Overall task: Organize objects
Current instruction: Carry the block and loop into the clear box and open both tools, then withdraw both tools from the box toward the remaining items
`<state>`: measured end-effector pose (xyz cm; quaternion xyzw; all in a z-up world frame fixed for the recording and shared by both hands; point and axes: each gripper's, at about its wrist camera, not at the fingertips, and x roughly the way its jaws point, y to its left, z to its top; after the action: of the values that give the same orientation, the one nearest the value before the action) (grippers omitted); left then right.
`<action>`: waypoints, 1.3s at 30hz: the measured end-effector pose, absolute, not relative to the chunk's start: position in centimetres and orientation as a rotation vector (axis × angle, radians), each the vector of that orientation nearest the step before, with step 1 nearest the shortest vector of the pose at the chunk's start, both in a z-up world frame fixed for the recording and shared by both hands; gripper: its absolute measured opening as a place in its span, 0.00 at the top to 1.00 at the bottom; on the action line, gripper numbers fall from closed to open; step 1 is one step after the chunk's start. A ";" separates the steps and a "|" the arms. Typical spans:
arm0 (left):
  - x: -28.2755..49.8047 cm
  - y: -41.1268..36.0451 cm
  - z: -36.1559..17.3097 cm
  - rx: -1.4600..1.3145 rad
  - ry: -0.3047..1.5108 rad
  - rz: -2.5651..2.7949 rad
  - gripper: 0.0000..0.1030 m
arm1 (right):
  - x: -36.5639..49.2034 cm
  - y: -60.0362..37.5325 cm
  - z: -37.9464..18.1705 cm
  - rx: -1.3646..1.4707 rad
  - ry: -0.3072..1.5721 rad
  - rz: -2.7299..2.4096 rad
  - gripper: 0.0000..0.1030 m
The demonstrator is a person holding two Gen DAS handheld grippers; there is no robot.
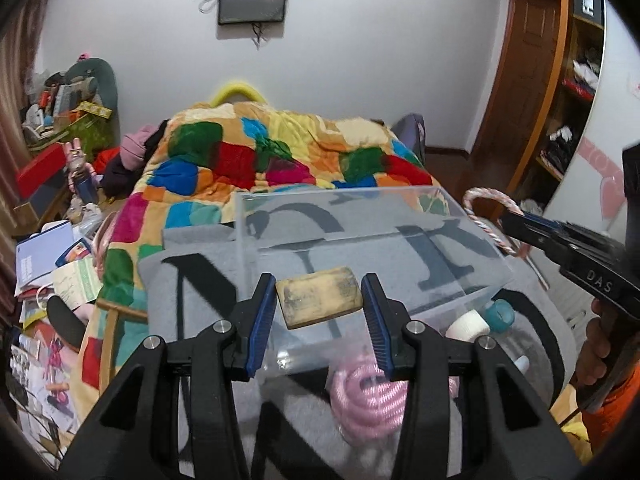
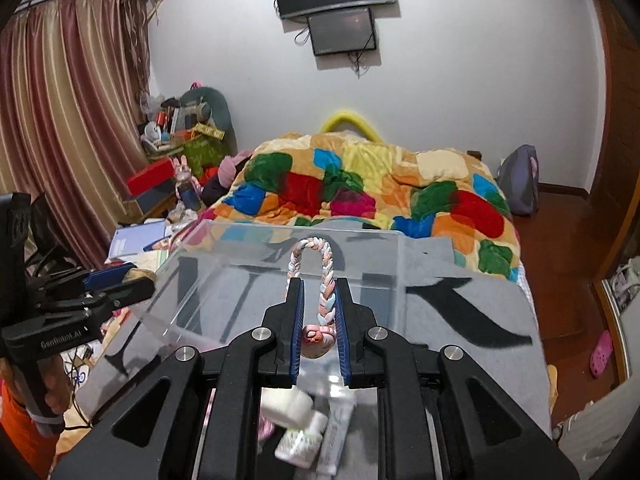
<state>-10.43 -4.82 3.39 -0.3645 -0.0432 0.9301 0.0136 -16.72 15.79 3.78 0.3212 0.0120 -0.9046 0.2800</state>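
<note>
My left gripper (image 1: 319, 300) is shut on a worn tan block (image 1: 319, 302) and holds it above a clear plastic box (image 1: 440, 208) on the grey blanket. The left gripper also shows in the right wrist view (image 2: 128, 276). My right gripper (image 2: 319, 304) is shut on a braided pink, white and blue headband (image 2: 326, 276) with a round pink charm, over the same box (image 2: 280, 232). The right gripper (image 1: 516, 220) and the headband (image 1: 486, 194) also show in the left wrist view. A coiled pink rope (image 1: 372, 396), a white roll (image 1: 468, 326) and a teal cap (image 1: 500, 314) lie below the box's near edge.
A grey blanket (image 2: 460, 320) with black letters covers the near bed, a colourful patchwork quilt (image 1: 280, 156) behind it. Clutter of books and boxes (image 1: 52, 248) stands on the left. A white roll (image 2: 286, 402) and tubes (image 2: 336, 432) lie under my right gripper. A wardrobe (image 1: 560, 100) stands on the right.
</note>
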 end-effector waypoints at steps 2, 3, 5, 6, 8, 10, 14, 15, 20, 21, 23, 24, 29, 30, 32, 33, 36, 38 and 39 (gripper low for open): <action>-11.6 -4.5 2.9 -1.176 -0.105 2.867 0.58 | -17.7 14.9 3.2 0.892 0.057 -2.409 0.87; -12.3 -4.4 2.5 -1.204 -0.099 2.845 0.58 | -18.1 14.5 2.9 0.909 0.071 -2.400 0.87; -13.6 -4.3 1.7 -1.265 -0.105 2.782 0.58 | -19.2 13.4 2.1 0.963 0.098 -2.368 0.87; -13.9 -4.2 1.4 -1.287 -0.105 2.768 0.58 | -19.5 13.2 1.7 0.983 0.104 -2.356 0.87; -14.9 -4.1 0.7 -1.336 -0.097 2.734 0.58 | -20.5 12.6 0.7 1.040 0.125 -2.327 0.87; -15.7 -4.1 0.0 -1.381 -0.089 2.722 0.58 | -21.2 12.1 -0.1 1.086 0.145 -2.300 0.87; -16.9 -4.0 -0.9 -1.432 -0.052 2.725 0.58 | -22.1 11.0 -1.5 1.148 0.201 -2.273 0.87; -17.0 -3.8 -1.0 -1.439 -0.043 2.720 0.58 | -22.3 10.7 -1.8 1.161 0.220 -2.265 0.87; -17.5 -3.7 -0.8 -1.465 -0.034 2.687 0.57 | -22.3 9.6 -2.7 1.201 0.311 -2.234 0.86; -17.4 -3.7 -0.7 -1.463 -0.040 2.683 0.56 | -22.0 9.7 -2.6 1.196 0.315 -2.235 0.84; -17.2 -3.7 -0.5 -1.453 -0.036 2.689 0.52 | -21.6 9.8 -2.2 1.180 0.288 -2.220 0.75; -17.0 -3.7 -0.4 -1.442 -0.033 2.701 0.49 | -21.4 10.0 -1.9 1.170 0.272 -2.219 0.68; -15.3 -3.1 1.0 -1.381 0.034 2.761 0.34 | -19.7 11.4 0.1 1.091 0.252 -2.251 0.61; -14.6 -2.9 1.5 -1.349 0.067 2.794 0.29 | -19.3 11.8 0.5 1.073 0.250 -2.260 0.57; -13.3 -2.6 2.4 -1.292 0.121 2.839 0.19 | -18.1 13.0 1.7 1.021 0.240 -2.287 0.49; -12.5 -2.5 2.8 -1.263 0.143 2.860 0.13 | -17.7 13.4 2.1 1.001 0.238 -2.298 0.46; -10.2 -2.4 3.6 -1.186 0.184 2.910 0.06 | -15.9 14.9 2.9 0.957 0.223 -2.312 0.39; -8.9 -2.3 3.5 -1.175 0.203 2.921 0.04 | -14.7 16.0 2.8 0.963 0.207 -2.303 0.38; -8.6 -2.3 3.3 -1.181 0.205 2.923 0.03 | -14.3 16.3 2.6 0.973 0.204 -2.298 0.38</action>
<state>-8.59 -2.34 3.30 -0.3739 0.0650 0.9251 -0.0087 -14.25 16.31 2.55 0.3689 0.0774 -0.8715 0.3136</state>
